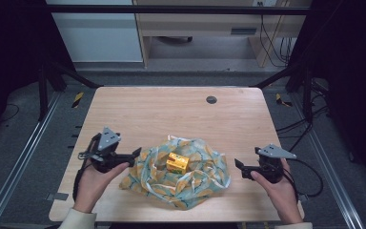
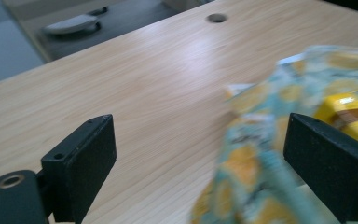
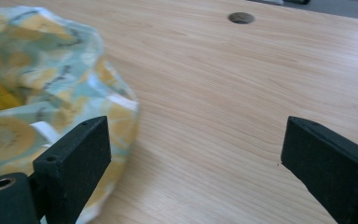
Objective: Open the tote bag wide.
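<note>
Two grippers, left gripper [image 1: 134,155] and right gripper [image 1: 238,166], jaws wide and empty, flanking patterned cloth bag [image 1: 195,183], yellow carton [image 1: 177,163] inside, wooden counter [image 1: 171,112].

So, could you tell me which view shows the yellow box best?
The high view: the yellow box sits whole in the patterned bag. The left gripper view catches its blurred end behind a jaw; the right gripper view shows a yellow sliver.
</note>
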Demonstrator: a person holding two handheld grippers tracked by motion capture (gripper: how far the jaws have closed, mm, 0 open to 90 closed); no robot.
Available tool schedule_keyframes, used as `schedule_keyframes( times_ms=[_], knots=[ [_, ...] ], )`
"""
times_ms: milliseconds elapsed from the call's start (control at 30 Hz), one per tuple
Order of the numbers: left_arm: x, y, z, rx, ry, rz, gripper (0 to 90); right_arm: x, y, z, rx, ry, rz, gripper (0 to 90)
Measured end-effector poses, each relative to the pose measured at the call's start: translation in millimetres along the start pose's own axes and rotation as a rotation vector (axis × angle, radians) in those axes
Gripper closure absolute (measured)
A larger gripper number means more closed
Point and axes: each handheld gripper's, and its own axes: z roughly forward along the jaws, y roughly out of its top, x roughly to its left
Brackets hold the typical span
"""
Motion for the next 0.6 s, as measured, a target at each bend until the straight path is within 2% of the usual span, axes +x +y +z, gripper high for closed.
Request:
schedule_keyframes(
  times_ms=[67, 267, 467, 600],
  knots=[
    [13.1, -10.3, -1.2, 0.013, 0.018, -0.035, 8.4, -5.7, -1.6, -0.8, -0.005, -0.022, 0.022, 8.5],
    [40.6, -40.6, -5.3, 0.052, 0.081, -0.081, 7.9, -16.0, -2.5, -2.8, -0.031, -0.059, 0.067, 7.3],
    [56.0, -64.5, -3.1, 0.089, 0.105, -0.125, 7.4, -19.2, -7.6, 5.0, -0.035, -0.066, 0.102, 6.9],
    [60.6, -76.0, -1.0, 0.127, 0.125, -0.113, 7.2, -22.0, -13.6, 10.5, 0.007, -0.110, 0.138, 8.1]
  ],
)
